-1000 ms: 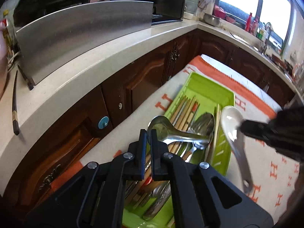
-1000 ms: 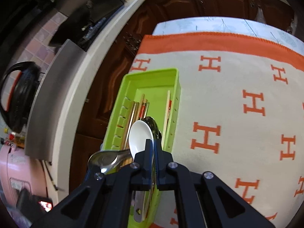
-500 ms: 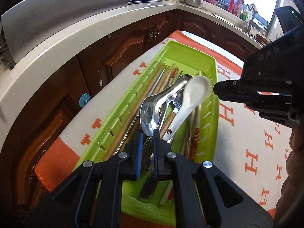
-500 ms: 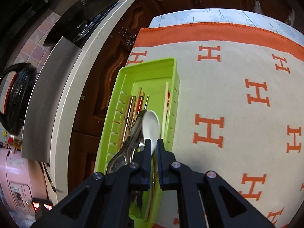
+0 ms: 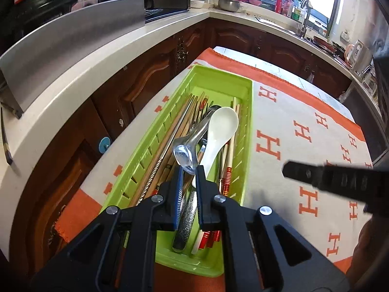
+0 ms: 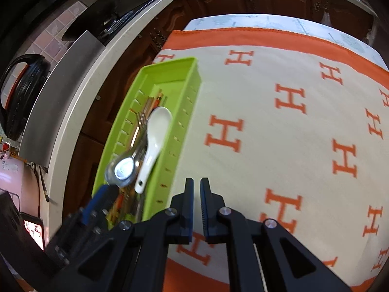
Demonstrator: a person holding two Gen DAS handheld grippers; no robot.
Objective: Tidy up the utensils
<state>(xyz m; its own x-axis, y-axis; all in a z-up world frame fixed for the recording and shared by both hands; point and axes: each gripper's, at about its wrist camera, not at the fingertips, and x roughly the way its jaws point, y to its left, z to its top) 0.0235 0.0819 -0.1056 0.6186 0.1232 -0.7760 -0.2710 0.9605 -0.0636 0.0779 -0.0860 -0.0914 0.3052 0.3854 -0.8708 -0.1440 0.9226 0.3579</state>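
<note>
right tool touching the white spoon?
Apart. Right wrist view: right tool sits over the cloth, white spoon lies in the green tray.

Tray [image 5: 245,131]: lime green, slotted walls. Ceramic spoon [image 5: 220,131]: plain glossy white. Metal spoon [image 5: 186,152]: polished silver, bright reflection in the bowl. Chopsticks [image 5: 187,119]: natural tan wood, some with red bands; one pale pair [image 5: 228,168] with red-and-orange ringed ends. Cloth [image 6: 279,126] over the desk: cream ground, repeated orange H letters, solid orange border. Left claw [image 5: 189,170]: black body, blue pad on one finger. Right claw [image 6: 197,182]: black, blue-faced pads. Cabinets [image 5: 150,77]: dark reddish-brown wood. Countertop [image 5: 80,82]: off-white. Wall tiles [image 6: 56,39]: pinkish.
</note>
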